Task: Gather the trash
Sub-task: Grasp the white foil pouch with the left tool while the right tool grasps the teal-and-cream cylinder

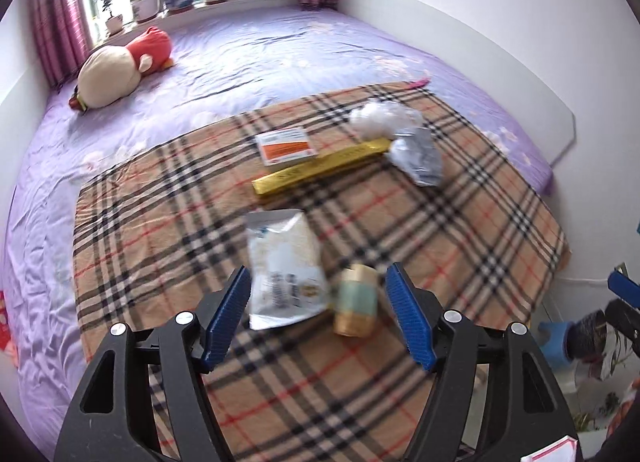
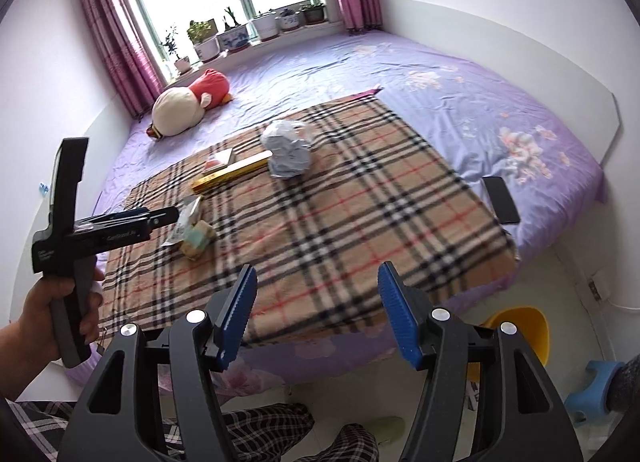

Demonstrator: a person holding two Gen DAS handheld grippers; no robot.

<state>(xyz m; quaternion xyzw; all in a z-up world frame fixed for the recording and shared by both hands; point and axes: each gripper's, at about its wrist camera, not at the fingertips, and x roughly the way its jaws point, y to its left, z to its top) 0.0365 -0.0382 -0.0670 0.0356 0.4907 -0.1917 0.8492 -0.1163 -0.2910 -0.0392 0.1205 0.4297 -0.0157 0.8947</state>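
While both grippers hang above the near edge of the plaid blanket (image 1: 360, 202), their blue-padded jaws stand apart with nothing between them. Left gripper (image 1: 320, 294): seen from its own camera, it frames a white foil pouch (image 1: 282, 266) and a small cylindrical paper cup (image 1: 356, 302), gold with a pale green band, both lying on the blanket near its front edge; print on the pouch is too blurred to read. Right gripper (image 2: 318, 294): it hovers over the blanket's front edge, and the person's left hand (image 2: 52, 314) appears at the left of its view, gripping the other tool's handle, whose small white lettering cannot be made out.

Toward the blanket's far edge lie a flat white box (image 1: 286, 146) with an orange label, text illegible, a long gold box (image 1: 320, 172) just beside it, a crumpled silver wrapper (image 1: 418, 158) touching the gold box's end, and a white plastic wad (image 1: 384, 118) behind the wrapper.

Surface and room: the blanket covers the near part of a bed with a purple floral sheet (image 2: 460, 102). A plush toy (image 2: 188, 102) lies near the far left corner, a dark phone (image 2: 500, 200) near the bed's right edge. Potted plants (image 2: 240, 32) line the windowsill between pink curtains (image 2: 116, 34). A yellow stool (image 2: 520, 326) and a blue stool (image 2: 592, 386) stand on the floor.
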